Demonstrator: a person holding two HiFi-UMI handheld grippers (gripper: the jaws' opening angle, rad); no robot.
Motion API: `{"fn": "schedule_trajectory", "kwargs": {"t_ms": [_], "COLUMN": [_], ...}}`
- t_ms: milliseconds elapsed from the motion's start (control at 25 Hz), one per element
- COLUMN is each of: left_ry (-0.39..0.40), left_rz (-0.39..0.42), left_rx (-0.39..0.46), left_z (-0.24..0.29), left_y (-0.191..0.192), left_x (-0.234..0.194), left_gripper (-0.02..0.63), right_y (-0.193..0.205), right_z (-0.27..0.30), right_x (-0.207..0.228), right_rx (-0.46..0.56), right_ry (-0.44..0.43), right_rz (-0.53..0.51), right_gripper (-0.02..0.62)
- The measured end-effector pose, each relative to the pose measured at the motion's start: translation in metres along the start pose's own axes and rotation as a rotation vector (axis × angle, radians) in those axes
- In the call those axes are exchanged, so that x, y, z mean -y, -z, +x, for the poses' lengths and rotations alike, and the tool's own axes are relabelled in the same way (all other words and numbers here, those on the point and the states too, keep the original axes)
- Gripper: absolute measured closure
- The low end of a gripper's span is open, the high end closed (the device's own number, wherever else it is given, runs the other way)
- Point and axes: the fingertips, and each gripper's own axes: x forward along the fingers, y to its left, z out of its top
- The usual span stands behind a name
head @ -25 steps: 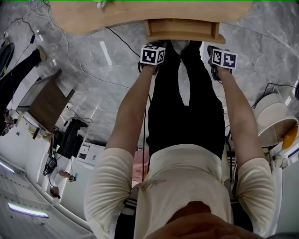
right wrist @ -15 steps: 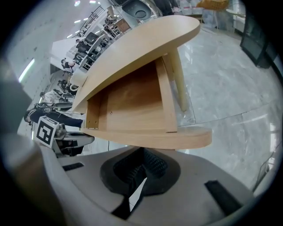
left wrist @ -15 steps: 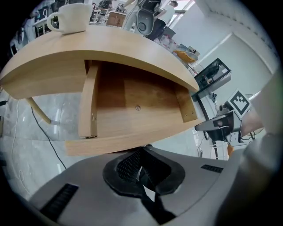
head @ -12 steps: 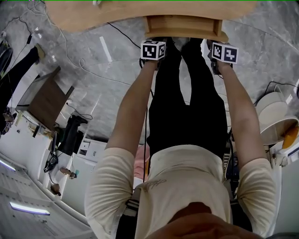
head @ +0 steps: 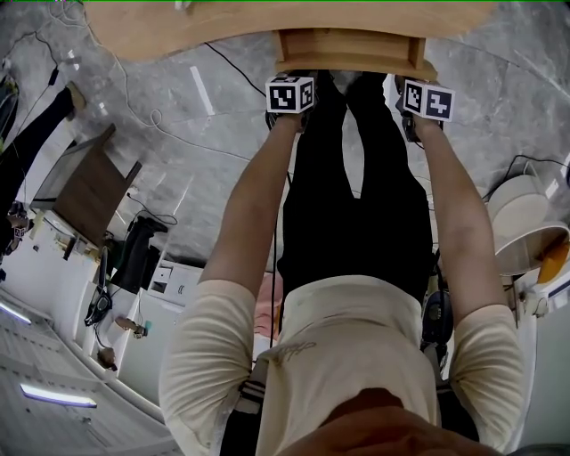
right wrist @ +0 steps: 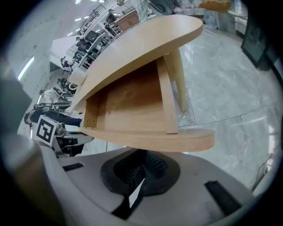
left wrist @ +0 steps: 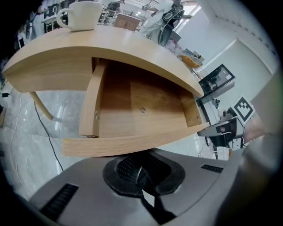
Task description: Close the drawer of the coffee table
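The drawer (head: 349,49) stands pulled out from under the desk (head: 178,27), well short of home. The person is bent over it with both arms stretched down, one gripper at each end of its front panel (left wrist: 128,143). That makes sense to me: a push at both ends together should send a wide drawer in square, where a push at one end might skew it.

The left gripper (left wrist: 140,170) has its fingers (left wrist: 127,167) brought together on nothing, the tips right up under the panel's lower edge. The right gripper (right wrist: 143,173) is the same, pinched closed and empty, nosed up to the other end. Closed fingers make a blunt, firm nose for shoving, which I take to be the reason. I would guess both tips are touching wood, but neither view settles it.

The head view gives the layout: the two arms are well apart and level, and the drawer is centred between them. There, though, the marker cubes (head: 291,94) hide the tips. The gripper views make up for that and look up into the drawer as well, showing bare board. The left one also catches a cup (left wrist: 84,15) on the desk top. The right one shows a leg (right wrist: 179,79) and the floor (right wrist: 230,88) beyond.
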Motion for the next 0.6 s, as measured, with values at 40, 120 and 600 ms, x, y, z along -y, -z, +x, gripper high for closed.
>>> {"fn": "schedule_trajectory", "kwargs": {"t_ms": [40,120,600], "left_ry": [-0.004,-0.008,-0.041], "left_rz": [0.008,0.019,0.01], "left_rx": [-0.001,-0.011,-0.05], "left_z": [-0.001,-0.003,-0.01], "left_y": [-0.001,-0.002,-0.006], "left_x": [0.0,0.003,0.008], "left_gripper": [0.603,0.603,0.603], "right_y": [-0.002,-0.003,-0.005], "right_z": [-0.001,-0.004,-0.014], "right_x": [-0.001,-0.002,-0.003], "right_rx": [0.003,0.004,-0.027], "right_ry": [-0.002,-0.013,-0.019], "right_rz": [-0.002,-0.005,0.009], "right_gripper": [0.601,0.601,0.601]}}
